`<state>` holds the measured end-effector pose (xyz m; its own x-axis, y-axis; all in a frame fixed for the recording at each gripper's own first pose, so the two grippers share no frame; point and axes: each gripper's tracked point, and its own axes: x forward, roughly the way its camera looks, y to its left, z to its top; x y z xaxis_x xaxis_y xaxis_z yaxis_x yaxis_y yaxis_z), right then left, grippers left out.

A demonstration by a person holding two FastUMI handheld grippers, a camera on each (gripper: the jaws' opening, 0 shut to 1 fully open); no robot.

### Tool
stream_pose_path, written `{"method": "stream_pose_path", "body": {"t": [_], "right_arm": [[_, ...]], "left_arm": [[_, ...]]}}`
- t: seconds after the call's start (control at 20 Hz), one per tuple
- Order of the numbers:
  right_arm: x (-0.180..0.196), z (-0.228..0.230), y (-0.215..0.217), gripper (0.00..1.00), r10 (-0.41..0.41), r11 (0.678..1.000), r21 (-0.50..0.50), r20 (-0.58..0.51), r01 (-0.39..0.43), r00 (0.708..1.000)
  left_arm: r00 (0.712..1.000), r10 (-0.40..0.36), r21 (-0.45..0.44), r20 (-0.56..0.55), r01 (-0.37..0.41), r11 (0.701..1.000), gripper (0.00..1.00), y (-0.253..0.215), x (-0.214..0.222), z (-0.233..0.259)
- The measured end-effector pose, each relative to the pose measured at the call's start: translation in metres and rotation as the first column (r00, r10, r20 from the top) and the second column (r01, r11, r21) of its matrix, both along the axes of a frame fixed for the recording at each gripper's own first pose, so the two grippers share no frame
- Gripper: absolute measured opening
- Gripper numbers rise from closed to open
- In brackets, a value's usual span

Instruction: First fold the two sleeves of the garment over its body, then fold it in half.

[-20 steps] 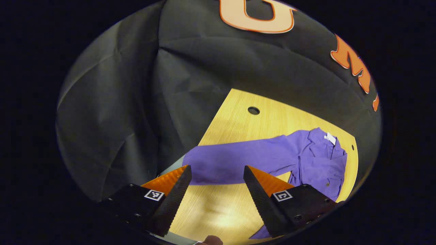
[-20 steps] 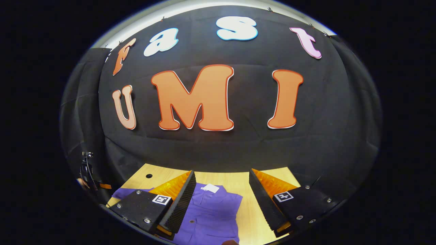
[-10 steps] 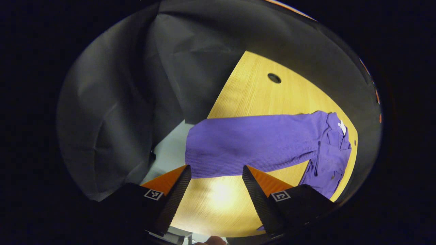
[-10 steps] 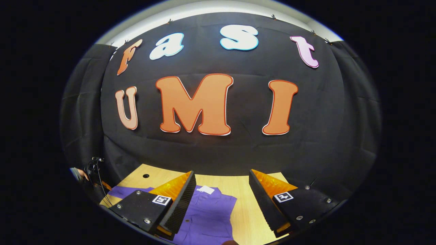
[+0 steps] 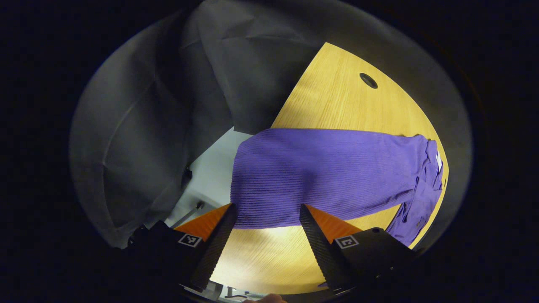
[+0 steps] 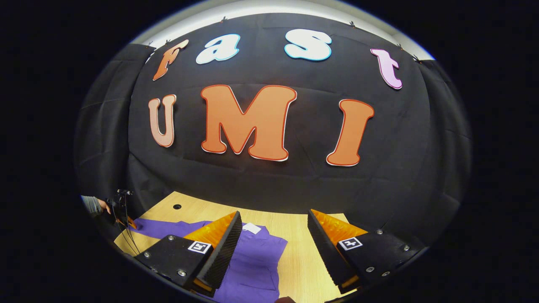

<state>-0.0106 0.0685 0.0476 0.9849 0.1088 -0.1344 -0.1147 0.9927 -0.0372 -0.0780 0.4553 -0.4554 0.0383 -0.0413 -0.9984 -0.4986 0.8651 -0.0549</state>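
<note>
A purple long-sleeved garment (image 5: 421, 198) lay on a pale wooden table (image 5: 337, 97) inside a booth hung with black cloth; in the left gripper view one sleeve (image 5: 320, 176) stretched flat across the tabletop toward the camera, its cuff end lying at the table's near edge; the left gripper (image 5: 267, 229) hovered just short of that cuff with its two fingers spread apart and nothing between them; whether the fingertips were touching the cloth could not be told. The step in hand appeared to be the first sleeve fold, not yet begun, since the sleeve was fully extended away from the body; the next move would probably call for lowering the fingers around the cuff edge, closing on the fabric, then carrying it up and across onto the garment's body. The right gripper (image 6: 273, 240) was held higher, facing the back wall, its fingers likewise wide apart and empty; below them lay the collar area with a small white tag (image 6: 252, 228). The right gripper view gave the garment's body and neck opening, and at far left a hand (image 6: 101, 206) holding the other gripper beside the outstretched sleeve; the left gripper view instead gave the sleeve's ribbed weave up close, a round hole (image 5: 368, 80) in the tabletop, and pale floor beyond the table's edge.
</note>
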Motion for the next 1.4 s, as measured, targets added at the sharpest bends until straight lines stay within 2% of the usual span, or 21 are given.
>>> {"method": "stream_pose_path", "body": {"t": [0.05, 0.15, 0.25, 0.35, 0.4, 0.5, 0.55, 0.6, 0.85, 0.95, 1.2, 1.4], "right_arm": [[0.001, -0.002, -0.002, 0.94, -0.001, 1.0, 0.002, -0.002, 0.001, 1.0], [0.002, -0.005, -0.006, 0.94, -0.005, 1.0, 0.001, -0.008, 0.005, 1.0], [0.001, -0.006, -0.007, 0.94, -0.003, 1.0, 0.003, -0.008, 0.003, 1.0], [0.002, -0.01, -0.009, 0.94, -0.003, 1.0, 0.008, -0.015, 0.003, 1.0], [0.003, -0.013, -0.01, 0.94, -0.003, 1.0, 0.011, -0.02, 0.003, 1.0], [0.003, -0.017, -0.014, 0.94, 0.002, 1.0, 0.014, -0.026, -0.002, 1.0], [0.005, -0.018, -0.013, 0.94, 0.001, 1.0, 0.013, -0.03, -0.001, 1.0], [0.005, -0.019, -0.014, 0.94, 0.003, 1.0, 0.013, -0.031, -0.003, 1.0], [0.004, -0.025, -0.02, 0.94, 0.009, 1.0, 0.015, -0.04, -0.008, 0.999], [0.006, -0.023, -0.024, 0.94, 0.012, 1.0, 0.026, -0.036, -0.011, 0.999], [0.008, -0.011, -0.031, 0.94, 0.024, 0.998, 0.054, -0.003, -0.024, 1.0], [0.006, -0.006, -0.042, 0.94, 0.032, 0.998, 0.055, 0.017, -0.033, 0.999]], "left_arm": [[1.0, 0.02, -0.01, -0.013, -0.02, 1.0, 0.98, -0.003, -0.002, -0.003], [0.999, 0.024, 0.029, -0.027, -0.023, 0.999, 0.98, 0.002, -0.003, -0.005], [0.997, 0.021, 0.071, -0.068, -0.016, 0.997, 0.73, 0.01, -0.009, -0.008], [0.997, 0.016, 0.072, -0.073, -0.011, 0.997, 0.54, 0.011, -0.008, -0.007], [0.998, 0.034, 0.098, -0.055, -0.028, 0.995, 0.52, 0.015, -0.005, -0.009], [0.998, 0.021, 0.101, -0.063, -0.015, 0.995, 0.21, 0.015, -0.002, -0.009], [0.998, 0.022, 0.104, -0.053, -0.016, 0.994, 0.21, 0.015, -0.003, -0.009], [0.998, 0.024, 0.103, -0.061, -0.018, 0.995, 0.11, 0.014, -0.004, -0.008], [1.0, 0.025, 0.098, -0.016, -0.024, 0.995, 0.04, 0.009, 0.006, -0.001], [1.0, 0.001, 0.095, 0.011, -0.002, 0.995, 0.03, 0.002, 0.014, 0.016], [0.991, -0.093, 0.097, 0.099, 0.084, 0.992, 0.03, -0.034, 0.043, 0.068], [0.966, -0.182, 0.101, 0.184, 0.165, 0.981, 0.03, -0.081, 0.074, 0.116]]}}
